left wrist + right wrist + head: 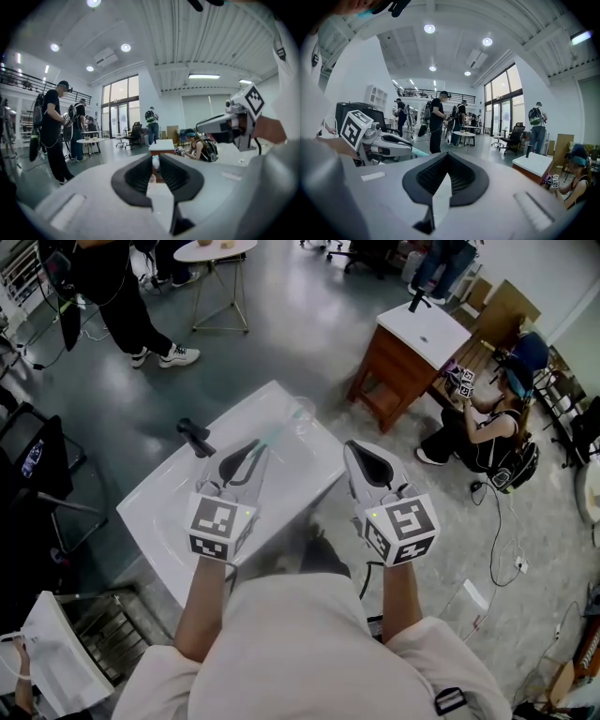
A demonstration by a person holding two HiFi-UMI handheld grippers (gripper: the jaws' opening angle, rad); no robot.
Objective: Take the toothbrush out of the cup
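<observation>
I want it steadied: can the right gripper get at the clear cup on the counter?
Probably yes: nothing stands between the right gripper and the cup at the counter's far edge, but its closed jaws must open first.

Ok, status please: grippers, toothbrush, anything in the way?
Left gripper shut on toothbrush; right gripper shut, empty. Its tip by the clear cup, unclear if fully out. Nothing blocking.
</observation>
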